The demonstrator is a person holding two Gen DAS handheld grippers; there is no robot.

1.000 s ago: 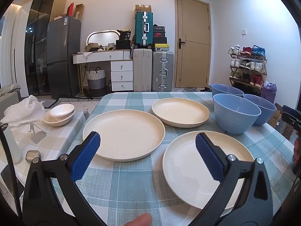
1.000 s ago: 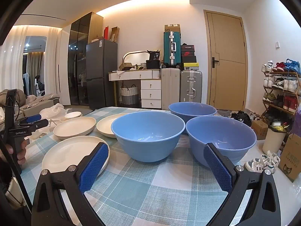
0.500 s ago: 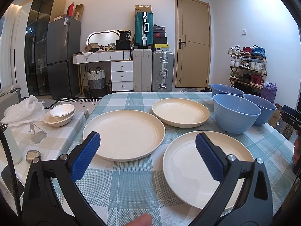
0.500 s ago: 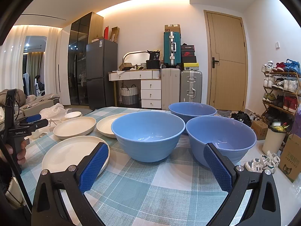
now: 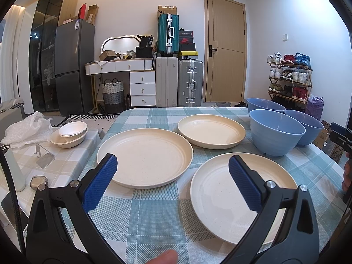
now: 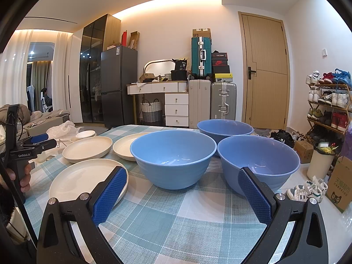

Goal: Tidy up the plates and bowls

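A lived-in room: wooden door (image 5: 224, 50), fridge (image 5: 73, 66), stacked suitcases (image 5: 168, 35) and a shoe rack (image 5: 289, 77) line the far walls. In front stands a table (image 5: 154, 217) under a teal checked cloth.

Plates: three cream plates lie flat on the cloth, none stacked. The left plate (image 5: 145, 157) and the near plate (image 5: 220, 195) sit side by side with a narrow strip of cloth between them. The far plate (image 5: 211, 131) lies behind both, apart from each.

Bowls: three blue bowls stand upright at the right of the table, grouped close. The front bowl (image 6: 173, 158) is just beside the right bowl (image 6: 258, 165); the rear bowl (image 6: 224, 128) sits behind the pair. Whether the rims touch cannot be told.

Side table (image 5: 72, 154), left of the main one: two small cream bowls (image 5: 70, 133), nested, beside a crumpled plastic bag (image 5: 26, 129).

Left gripper (image 5: 172, 179): jaws wide apart, holding nothing, hovering low over the cloth, with one blue pad over the edge of the left plate and the other over the near plate.

Right gripper (image 6: 183, 194): jaws wide apart, holding nothing, facing the front and right bowls, clear of both. The left gripper also shows at the left edge of this view, held in a hand (image 6: 21, 176).
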